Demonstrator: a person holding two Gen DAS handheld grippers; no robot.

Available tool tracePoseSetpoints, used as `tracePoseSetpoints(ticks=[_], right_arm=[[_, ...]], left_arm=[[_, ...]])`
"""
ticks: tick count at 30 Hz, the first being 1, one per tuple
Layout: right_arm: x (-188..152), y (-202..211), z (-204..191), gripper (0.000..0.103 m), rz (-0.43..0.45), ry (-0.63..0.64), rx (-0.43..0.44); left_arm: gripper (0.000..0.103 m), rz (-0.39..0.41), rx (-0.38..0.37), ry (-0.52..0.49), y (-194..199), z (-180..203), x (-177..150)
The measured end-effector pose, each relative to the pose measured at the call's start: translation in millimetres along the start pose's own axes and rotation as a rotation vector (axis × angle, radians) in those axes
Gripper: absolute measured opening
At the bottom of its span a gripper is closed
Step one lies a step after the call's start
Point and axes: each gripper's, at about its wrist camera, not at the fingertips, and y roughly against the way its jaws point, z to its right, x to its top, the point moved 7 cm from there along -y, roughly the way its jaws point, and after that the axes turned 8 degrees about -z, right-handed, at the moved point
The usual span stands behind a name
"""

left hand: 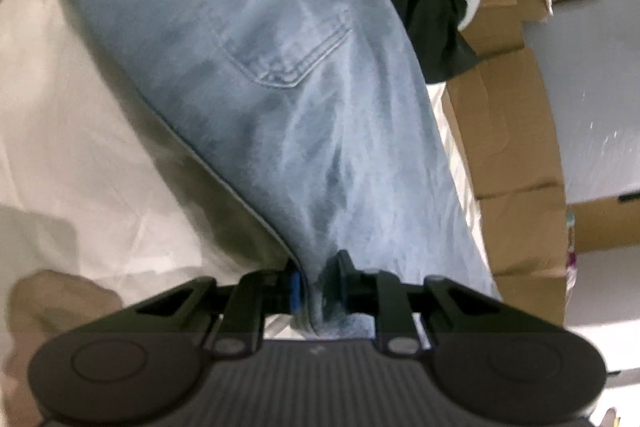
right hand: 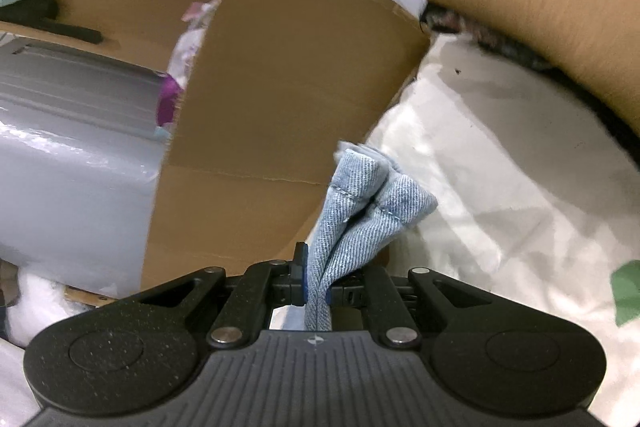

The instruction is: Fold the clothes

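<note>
While the jeans [left hand: 256,75] are stretched over the white sheet [left hand: 60,107], an edge is pinched in the left claw [left hand: 316,287] and bunched hems in the right claw [right hand: 316,291]; folding seems unfinished.

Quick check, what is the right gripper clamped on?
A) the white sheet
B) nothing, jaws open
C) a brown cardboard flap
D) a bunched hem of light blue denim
D: in the right wrist view the right gripper is shut on a folded, stitched edge of the light blue denim jeans, in front of the brown cardboard box.
</note>
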Motion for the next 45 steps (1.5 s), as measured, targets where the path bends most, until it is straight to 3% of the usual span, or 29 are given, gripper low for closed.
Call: tracePoseSetpoints(ticks=[7, 21, 28, 39, 45], right_arm=[[-7.7, 48.8, -10.9, 0.006, -0.01, 0.037, -0.028], [-19.5, 147.4, 0.2, 0.006, -0.08, 0.107, -0.084], [-47.6, 194.2, 25.7, 0.006, -0.13, 0.099, -0.13], [-102.5, 260.2, 82.7, 0.006, -0.085, 0.084, -0.119], [-139.4, 291.9, 119.0, 0.006, -0.071, 0.147, -0.206]], left_arm=[[0.018, -0.067, 0.077, -0.099, 33.4, 14.7, 1.9], [0.018, -0.185, 0.119, -0.213, 40.9, 48.4, 8.5], [0.017, -0.22, 0.146, -0.221, 43.5, 39.5, 11.5], [0.017, -0.247, 0.271, -0.297, 64.9, 59.6, 5.6], [0.017, -0.289, 0.302, -0.325, 48.0, 45.6, 1.3]])
